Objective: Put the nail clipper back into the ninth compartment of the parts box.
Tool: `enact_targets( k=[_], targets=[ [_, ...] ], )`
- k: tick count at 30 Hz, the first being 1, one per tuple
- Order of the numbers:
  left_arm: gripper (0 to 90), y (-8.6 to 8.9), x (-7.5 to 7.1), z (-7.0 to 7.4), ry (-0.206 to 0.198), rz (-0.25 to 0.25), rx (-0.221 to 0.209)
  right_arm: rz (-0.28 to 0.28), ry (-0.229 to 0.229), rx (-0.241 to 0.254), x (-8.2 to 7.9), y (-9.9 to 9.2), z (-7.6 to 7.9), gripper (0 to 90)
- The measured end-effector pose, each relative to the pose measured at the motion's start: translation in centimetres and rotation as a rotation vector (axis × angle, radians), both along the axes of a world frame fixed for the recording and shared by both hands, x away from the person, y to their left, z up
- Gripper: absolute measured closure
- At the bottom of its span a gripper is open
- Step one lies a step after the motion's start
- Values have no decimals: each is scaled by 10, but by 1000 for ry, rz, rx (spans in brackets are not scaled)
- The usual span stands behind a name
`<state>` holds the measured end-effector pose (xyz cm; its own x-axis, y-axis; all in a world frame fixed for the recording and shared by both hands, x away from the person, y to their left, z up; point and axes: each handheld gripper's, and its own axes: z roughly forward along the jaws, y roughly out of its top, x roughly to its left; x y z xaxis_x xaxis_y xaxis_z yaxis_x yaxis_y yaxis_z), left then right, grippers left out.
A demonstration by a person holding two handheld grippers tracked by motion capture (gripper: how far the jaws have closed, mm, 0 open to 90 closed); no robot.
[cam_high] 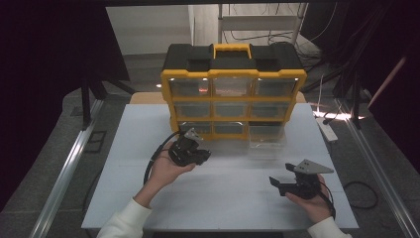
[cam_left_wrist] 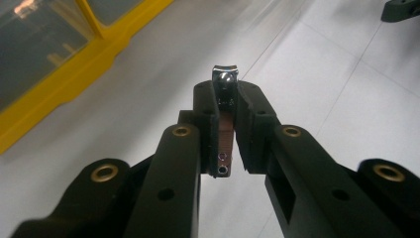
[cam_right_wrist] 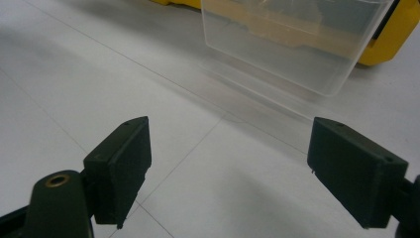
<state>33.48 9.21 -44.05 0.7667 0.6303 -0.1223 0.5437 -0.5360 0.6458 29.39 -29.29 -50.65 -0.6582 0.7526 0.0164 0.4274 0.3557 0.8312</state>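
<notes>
Black jaws of the left gripper (cam_left_wrist: pixel 225 99) fill the near part of its own view, pinched together on a small metal nail clipper with a shiny chrome head and a brownish flat body (cam_left_wrist: pixel 225 87). The clipper stands on edge between the pads, its head poking out past the tips, above the white table (cam_left_wrist: pixel 346 99). In the high view the left gripper (cam_high: pixel 190 148) sits left of centre, just in front of the yellow-and-black plastic organiser box with clear drawers (cam_high: pixel 233 94).

One clear plastic drawer (cam_high: pixel 267 136) stands pulled out at the bottom right of the box; the right gripper view shows it as an empty, thin-walled transparent bin (cam_right_wrist: pixel 292 44) on the far side of that gripper's jaws. The right gripper (cam_high: pixel 280 184), near and to the right, has its jaws spread wide with nothing between them.

The clipper looks light, stiff and smooth, so the polished steel could slide or pivot between the pads if the squeeze eases. Holding it across the flat sides, as now, seems the surest grip. The drawer is probably light too, with walls that flex; its front lip looks like the best place to take it.
</notes>
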Motion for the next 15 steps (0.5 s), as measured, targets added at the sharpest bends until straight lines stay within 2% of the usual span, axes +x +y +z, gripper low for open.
enact_targets(
  k=[3, 9, 15],
  targets=[
    [799, 1, -2, 4, -7, -1, -19, -1, 0, 1, 0, 0, 0, 179],
    [799, 0, -8, 12, -34, -11, -21, 4, -6, 9, -1, 0, 2, 179],
    [798, 0, -5, 18, -44, -12, -28, 7, -6, 11, -1, 0, 1, 179]
  ],
)
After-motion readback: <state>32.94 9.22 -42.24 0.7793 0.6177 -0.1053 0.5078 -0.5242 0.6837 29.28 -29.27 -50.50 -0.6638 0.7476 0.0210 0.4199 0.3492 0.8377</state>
